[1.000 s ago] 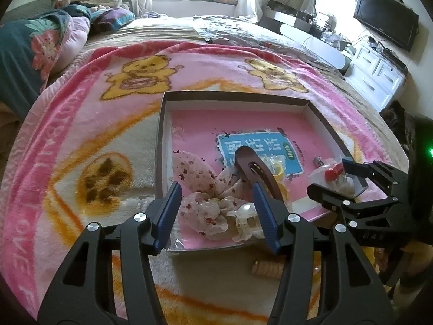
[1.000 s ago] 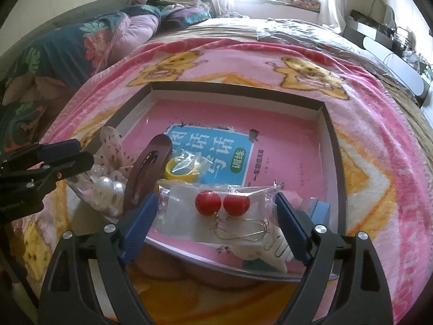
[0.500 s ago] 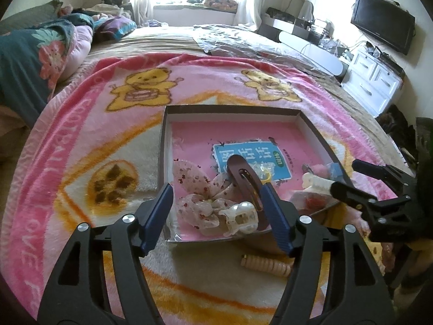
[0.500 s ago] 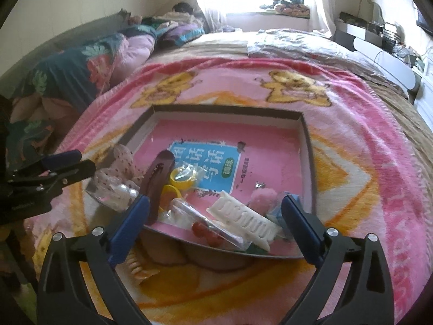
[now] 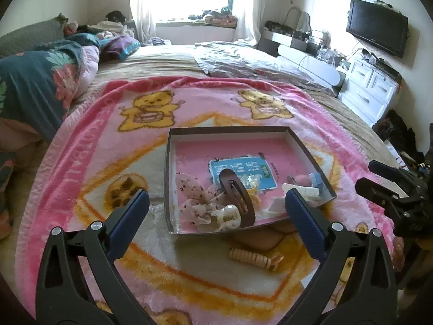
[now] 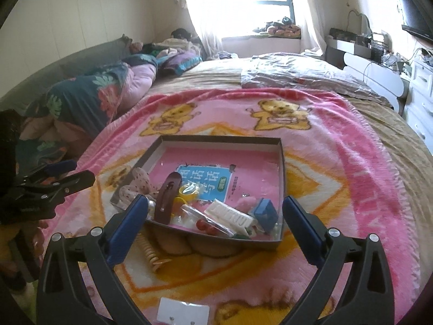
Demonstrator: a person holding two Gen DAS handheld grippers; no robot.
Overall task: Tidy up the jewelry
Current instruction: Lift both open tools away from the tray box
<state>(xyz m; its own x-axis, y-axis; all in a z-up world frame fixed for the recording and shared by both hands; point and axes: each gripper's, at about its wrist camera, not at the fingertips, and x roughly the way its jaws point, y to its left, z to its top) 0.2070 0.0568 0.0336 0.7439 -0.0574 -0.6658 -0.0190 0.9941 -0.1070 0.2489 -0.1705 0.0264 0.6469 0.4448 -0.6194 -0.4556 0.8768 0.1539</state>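
A shallow grey box [image 5: 167, 168] lined with a pink book lies on the bear blanket. In it are a floral scrunchie [image 5: 192, 197], a brown hair clip [image 5: 238, 197], a cream claw clip [image 5: 228, 216], a white clip [image 6: 232, 214], a blue box [image 6: 266, 211] and bagged red earrings [image 6: 205, 224]. A beige spiral hair tie [image 5: 254, 257] lies on the blanket in front of the box. My left gripper [image 5: 216, 203] hovers above the box's near edge, jaws opening, nothing between them. My right gripper [image 6: 215, 205] is open and empty, also back from the box.
A white card with studs [image 6: 184, 311] lies on the blanket near the bottom edge. Folded quilts and pillows [image 5: 40, 81] are piled at the left. White drawers [image 5: 370, 92] and a wall television [image 5: 379, 27] stand to the right of the bed.
Both grippers rose and drew back from the box while their jaws widened. The earring bag that was between the right fingers now lies in the box.
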